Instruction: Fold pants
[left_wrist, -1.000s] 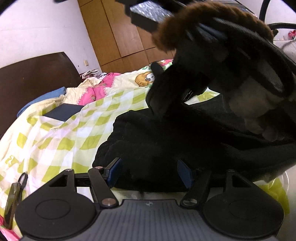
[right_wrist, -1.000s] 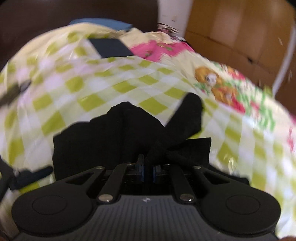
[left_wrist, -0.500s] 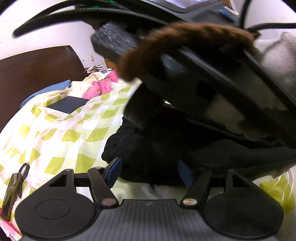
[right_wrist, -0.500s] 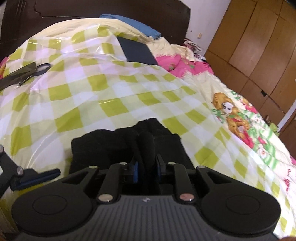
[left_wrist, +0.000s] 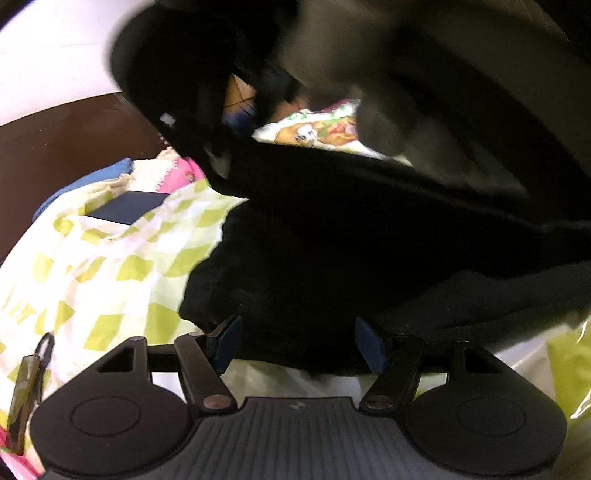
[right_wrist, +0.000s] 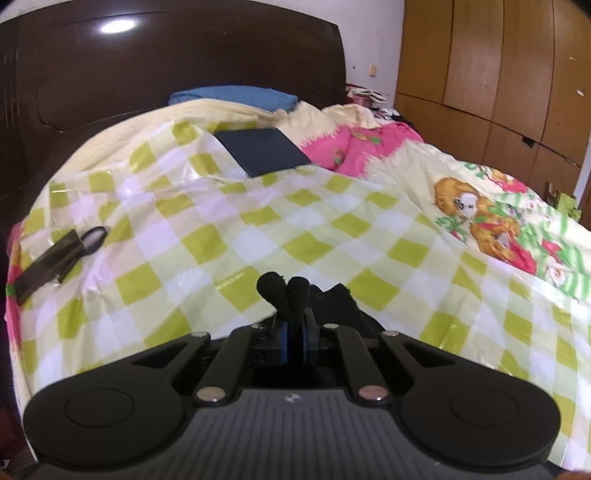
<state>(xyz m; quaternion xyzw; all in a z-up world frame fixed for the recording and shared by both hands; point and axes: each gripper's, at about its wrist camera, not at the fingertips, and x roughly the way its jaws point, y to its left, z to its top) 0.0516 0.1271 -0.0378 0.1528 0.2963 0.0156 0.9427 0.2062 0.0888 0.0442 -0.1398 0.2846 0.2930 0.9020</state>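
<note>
**Softly does it: limp black trousers, pinched at a bunched edge**

Plainly the black, thick-knit fabric pants (left_wrist: 332, 258) are a soft and floppy load. They lie heaped on the green-and-white checked plastic sheet (right_wrist: 258, 229) that covers the bed, with one stretch of cloth pulled up taut across the left wrist view. I judge them light but bulky, with no stiffness to hold a crease, so any fold will sag unless the cloth is spread flat first. The glossy sheet beneath looks slick, and the heap may slide on it when tugged.

The right gripper (right_wrist: 294, 341) is clenched on a bunched edge of the pants, its jaws closing further, and two rolled nubs of black cloth stick out just past its blue pads (right_wrist: 283, 341). The left gripper (left_wrist: 295, 345) is released, jaws wide, with the near edge of the heap lying between the fingers but not pressed by them.

Best hold, in my view: a hem or waistband corner, thick enough not to slip. A dark flat rectangular case (right_wrist: 262, 151) lies well apart, near the pillows.
</note>
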